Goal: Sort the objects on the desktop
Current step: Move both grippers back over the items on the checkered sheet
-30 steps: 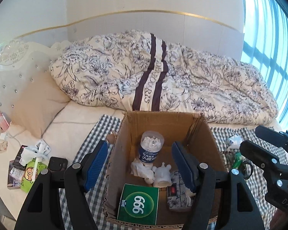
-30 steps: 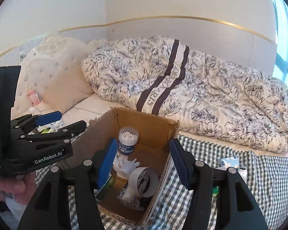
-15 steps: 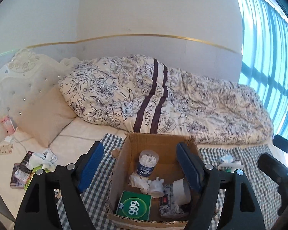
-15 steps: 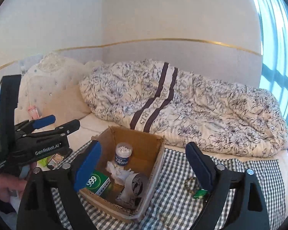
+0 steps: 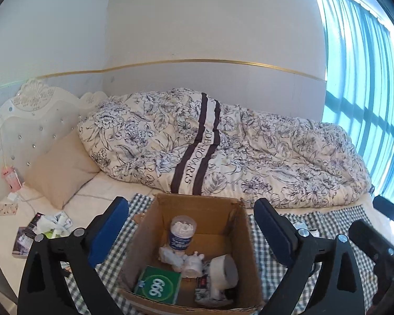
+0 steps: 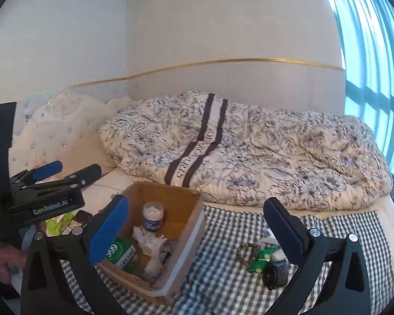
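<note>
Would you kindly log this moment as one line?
left claw: open, empty | right claw: open, empty | brown cardboard box: partly filled

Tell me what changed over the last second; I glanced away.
Both grippers pulled up and back from the cardboard box. The right gripper let go of the tape roll, now lying inside. Left gripper stayed open and empty; the box's other contents unmoved.

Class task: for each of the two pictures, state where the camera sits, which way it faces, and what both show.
Left wrist: on the left gripper, open, facing the cardboard box head-on.
Right wrist: on the right gripper, open, facing the bed; the left gripper and a hand show at left.
Shared: box, green 666 packet, quilt.
</note>
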`<action>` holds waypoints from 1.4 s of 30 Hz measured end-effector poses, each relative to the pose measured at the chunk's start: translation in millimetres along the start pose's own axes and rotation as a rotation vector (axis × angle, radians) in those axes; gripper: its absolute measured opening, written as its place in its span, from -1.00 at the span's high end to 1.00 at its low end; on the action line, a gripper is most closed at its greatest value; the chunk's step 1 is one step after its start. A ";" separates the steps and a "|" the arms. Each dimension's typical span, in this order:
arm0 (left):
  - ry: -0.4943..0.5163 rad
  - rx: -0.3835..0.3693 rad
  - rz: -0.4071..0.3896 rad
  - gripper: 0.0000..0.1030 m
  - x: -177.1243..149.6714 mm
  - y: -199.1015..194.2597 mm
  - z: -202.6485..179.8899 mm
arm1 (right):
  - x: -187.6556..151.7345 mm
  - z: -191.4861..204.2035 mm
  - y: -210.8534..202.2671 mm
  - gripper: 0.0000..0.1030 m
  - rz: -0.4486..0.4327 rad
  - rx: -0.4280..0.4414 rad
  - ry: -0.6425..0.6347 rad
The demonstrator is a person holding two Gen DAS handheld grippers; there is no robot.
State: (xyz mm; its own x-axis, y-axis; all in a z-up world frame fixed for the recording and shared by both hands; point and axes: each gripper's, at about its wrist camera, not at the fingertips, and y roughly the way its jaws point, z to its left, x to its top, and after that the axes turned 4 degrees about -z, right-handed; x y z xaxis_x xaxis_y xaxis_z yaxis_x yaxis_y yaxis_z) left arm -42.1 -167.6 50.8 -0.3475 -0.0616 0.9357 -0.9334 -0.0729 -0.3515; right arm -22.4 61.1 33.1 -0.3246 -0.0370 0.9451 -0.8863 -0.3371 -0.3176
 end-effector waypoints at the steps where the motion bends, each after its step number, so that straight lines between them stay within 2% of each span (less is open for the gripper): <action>1: -0.004 -0.001 -0.003 -0.97 0.0 -0.5 -4.3 | -0.7 -4.1 -2.5 -0.99 -0.002 -0.001 0.007; 10: 0.016 -0.028 -0.020 -1.00 0.6 0.5 -43.4 | -7.8 -39.7 -9.4 -0.99 0.019 -0.057 -0.004; 13: 0.042 -0.050 -0.004 -1.00 -2.0 3.6 -58.0 | -11.2 -46.9 -6.6 -0.99 0.043 -0.074 -0.028; 21: 0.091 -0.120 -0.001 -1.00 -10.6 8.4 -92.6 | -19.7 -72.4 -5.1 -0.99 0.061 -0.077 0.007; 26: 0.137 -0.133 0.017 -1.00 -19.7 15.6 -116.7 | -24.8 -90.7 -4.4 -0.99 0.077 -0.104 0.013; 36: 0.122 -0.212 0.037 -1.00 -30.5 28.6 -142.4 | -33.8 -132.6 3.4 -0.99 0.105 -0.154 0.056; 42: 0.115 -0.242 0.021 -1.00 -33.9 33.4 -149.4 | -38.3 -149.9 9.3 -0.99 0.122 -0.173 0.057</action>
State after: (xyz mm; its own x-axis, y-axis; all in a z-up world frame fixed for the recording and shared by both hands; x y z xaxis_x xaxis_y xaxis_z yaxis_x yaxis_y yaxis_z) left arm -75.0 -19.1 12.1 -0.3619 0.0537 0.9307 -0.9154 0.1683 -0.3657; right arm -67.8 200.3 -17.6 -0.4472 -0.0124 0.8943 -0.8810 -0.1666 -0.4429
